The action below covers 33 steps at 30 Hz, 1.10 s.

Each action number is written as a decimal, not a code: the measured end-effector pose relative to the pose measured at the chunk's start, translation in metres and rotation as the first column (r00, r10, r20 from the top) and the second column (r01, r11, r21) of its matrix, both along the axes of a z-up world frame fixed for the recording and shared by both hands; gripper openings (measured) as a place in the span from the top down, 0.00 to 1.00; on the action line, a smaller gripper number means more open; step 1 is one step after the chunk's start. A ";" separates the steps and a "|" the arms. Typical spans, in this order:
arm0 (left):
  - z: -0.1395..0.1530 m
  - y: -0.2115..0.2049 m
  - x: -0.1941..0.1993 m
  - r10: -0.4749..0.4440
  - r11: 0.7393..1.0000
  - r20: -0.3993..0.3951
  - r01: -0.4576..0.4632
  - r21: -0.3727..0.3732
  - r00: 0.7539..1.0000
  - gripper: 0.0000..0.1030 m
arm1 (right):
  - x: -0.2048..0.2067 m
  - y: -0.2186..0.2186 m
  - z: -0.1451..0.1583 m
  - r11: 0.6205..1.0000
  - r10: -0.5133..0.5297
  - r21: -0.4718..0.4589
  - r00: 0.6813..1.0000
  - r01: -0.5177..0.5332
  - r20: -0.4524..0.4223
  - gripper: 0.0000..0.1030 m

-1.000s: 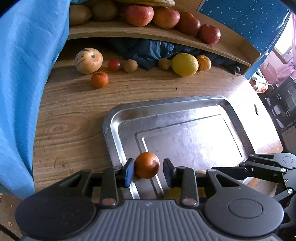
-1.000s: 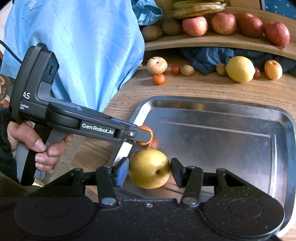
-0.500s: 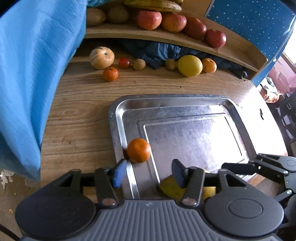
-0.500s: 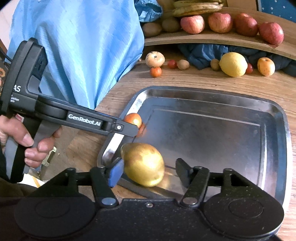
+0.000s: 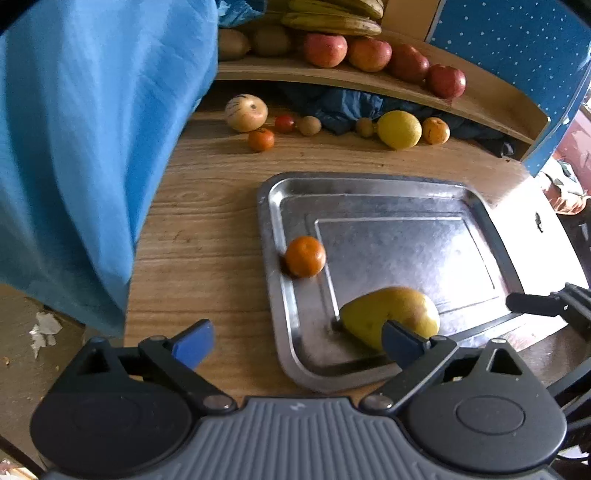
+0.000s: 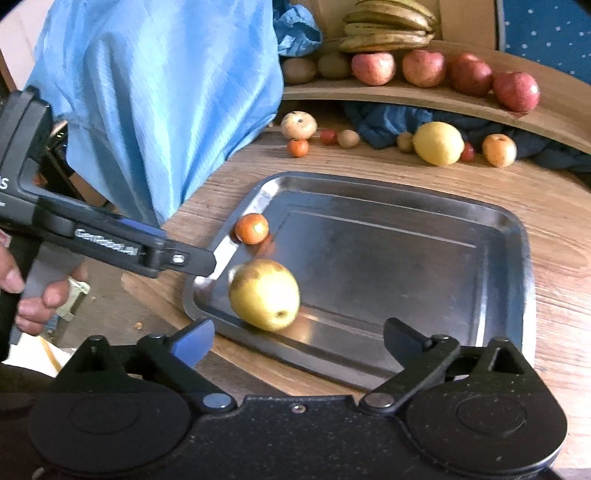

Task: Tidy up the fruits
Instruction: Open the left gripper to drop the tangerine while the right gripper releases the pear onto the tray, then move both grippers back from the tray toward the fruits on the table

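A small orange (image 5: 305, 256) lies on the metal tray (image 5: 369, 184) against its left rim. A yellow pear (image 5: 391, 317) lies in the tray's near corner. My left gripper (image 5: 297, 341) hangs back over the table's near edge, its jaws opening wide, with nothing pressed between them. In the right wrist view the pear (image 6: 264, 293) rests just ahead of my right gripper (image 6: 299, 338), whose jaws are also opening and stand clear of it. The orange (image 6: 252, 228) sits beyond, on the tray (image 6: 388, 266). The left gripper (image 6: 199, 260) reaches in from the left.
Loose fruit lines the back of the wooden table: a pale round fruit (image 5: 246, 112), a small orange (image 5: 260, 139), a lemon (image 5: 399, 129). Apples (image 5: 369, 53) and bananas (image 5: 332, 22) sit on the shelf above. A blue cloth (image 5: 92, 147) hangs at the left.
Both grippers have opened from around their fruit and drawn back. The orange and the pear now lie free on the tray.
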<state>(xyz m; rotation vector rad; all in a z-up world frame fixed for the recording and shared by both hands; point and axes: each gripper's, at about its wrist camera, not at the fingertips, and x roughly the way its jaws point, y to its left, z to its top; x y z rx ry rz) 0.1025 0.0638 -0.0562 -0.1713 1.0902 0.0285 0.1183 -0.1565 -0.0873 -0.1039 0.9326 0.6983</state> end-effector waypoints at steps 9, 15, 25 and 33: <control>0.004 -0.004 -0.021 0.000 0.998 -0.028 0.002 0.069 1.000 0.01 | -0.011 -0.024 -0.001 0.994 -0.096 -0.044 0.995 0.097 0.029 0.01; 0.010 -0.004 -0.025 0.013 0.995 -0.032 -0.009 0.104 0.999 0.01 | -0.013 -0.035 -0.003 0.981 -0.158 -0.106 0.986 0.163 0.052 0.01; 0.014 0.002 -0.002 0.000 0.991 -0.025 0.004 0.135 1.000 0.01 | 0.004 -0.048 -0.006 0.949 -0.266 -0.156 0.962 0.273 0.063 0.01; 0.018 0.009 0.033 -0.027 0.989 -0.010 0.028 0.146 1.000 0.01 | 0.029 -0.044 -0.001 0.942 -0.300 -0.134 0.950 0.309 0.083 0.01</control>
